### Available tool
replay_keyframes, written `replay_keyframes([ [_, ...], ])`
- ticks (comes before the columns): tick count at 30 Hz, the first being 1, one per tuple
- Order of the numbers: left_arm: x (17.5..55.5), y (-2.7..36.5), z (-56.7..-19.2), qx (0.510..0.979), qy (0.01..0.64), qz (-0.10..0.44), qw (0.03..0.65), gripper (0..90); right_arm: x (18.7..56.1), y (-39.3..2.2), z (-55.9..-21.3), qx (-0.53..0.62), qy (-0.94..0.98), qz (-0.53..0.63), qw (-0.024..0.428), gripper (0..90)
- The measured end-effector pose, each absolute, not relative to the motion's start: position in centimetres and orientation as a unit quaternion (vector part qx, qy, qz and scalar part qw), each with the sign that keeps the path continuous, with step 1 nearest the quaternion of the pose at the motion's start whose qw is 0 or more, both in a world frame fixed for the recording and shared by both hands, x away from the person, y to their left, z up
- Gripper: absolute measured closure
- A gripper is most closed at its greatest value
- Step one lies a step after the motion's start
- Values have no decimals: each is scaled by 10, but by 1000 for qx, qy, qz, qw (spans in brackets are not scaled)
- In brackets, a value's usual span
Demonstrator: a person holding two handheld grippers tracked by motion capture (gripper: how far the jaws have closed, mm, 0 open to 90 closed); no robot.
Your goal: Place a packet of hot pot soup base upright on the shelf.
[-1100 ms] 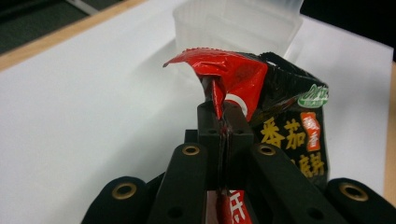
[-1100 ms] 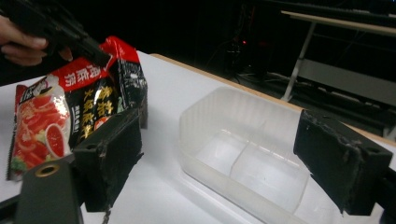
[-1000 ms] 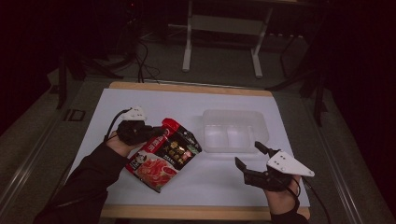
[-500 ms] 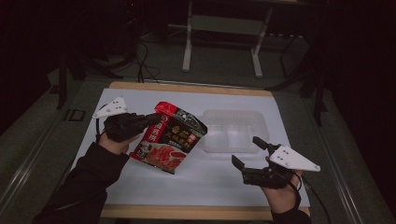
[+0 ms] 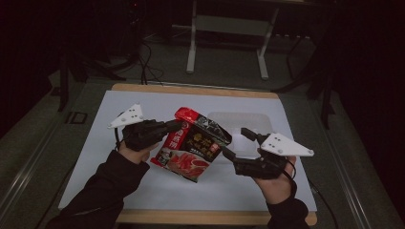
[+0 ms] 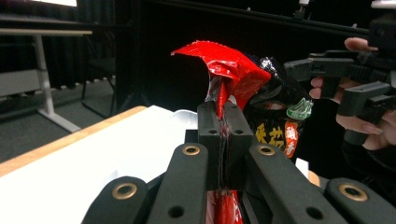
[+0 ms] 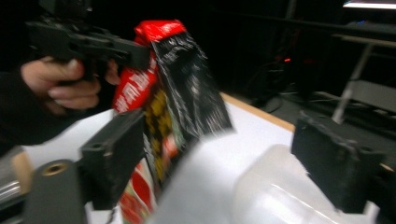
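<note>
My left gripper [image 5: 168,127] is pinched shut on the red sealed edge of the bag [image 5: 193,145], the seam caught flat between the two jaws right in front of my hand. In the left gripper view the bag [image 6: 243,79] rises straight up out of the jaws, so I am carrying its weight from that one edge. It hangs tilted off the mat [image 5: 95,143], its lower end drooping toward me, above the table's middle. I judge the high grip is meant to keep the body of the bag free and turned toward my other hand.

Just beyond the bag, past its far side, sits the clear tray [image 5: 239,125], on the mat and empty as far as I can tell; it lies ahead of my right tool.

My right gripper [image 5: 234,145] is spread wide, nothing between its jaws. In the right gripper view the bag [image 7: 180,93] stands against the left jaw, with the tray [image 7: 280,186] low between the two. I take that as lining up for a second hold on the bag's near corner, though no contact shows yet.
</note>
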State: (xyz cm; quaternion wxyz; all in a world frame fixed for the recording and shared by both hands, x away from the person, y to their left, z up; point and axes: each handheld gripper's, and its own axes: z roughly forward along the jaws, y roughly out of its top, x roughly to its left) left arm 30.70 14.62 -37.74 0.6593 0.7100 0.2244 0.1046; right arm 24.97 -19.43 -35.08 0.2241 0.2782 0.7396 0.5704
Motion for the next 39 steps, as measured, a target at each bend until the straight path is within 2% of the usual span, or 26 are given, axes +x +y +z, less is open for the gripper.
replay_keyframes([
  [3,307,143,-379,707,225,104,662,889,254,-187,-352,274,746,565,222,251],
  [4,307,142,-380,705,222,95,667,889,255,-184,-353,274,746,566,221,291],
  [9,307,138,-381,705,215,90,670,889,259,-175,-359,260,756,563,209,614],
  [12,308,138,-383,706,216,85,670,888,259,-173,-360,244,768,557,199,715],
  [17,307,137,-381,712,207,94,664,884,256,-172,-357,237,778,546,203,758],
  [27,306,139,-380,707,204,93,671,871,257,-172,-343,242,781,541,195,773],
  [32,305,139,-379,706,203,95,671,850,256,-171,-338,243,779,540,208,776],
  [34,306,139,-378,708,204,88,671,821,255,-171,-335,244,776,542,213,777],
  [35,307,139,-378,709,204,85,670,777,255,-171,-333,243,775,542,214,777],
  [39,305,137,-380,727,201,99,649,441,256,-176,-325,257,764,544,234,778],
])
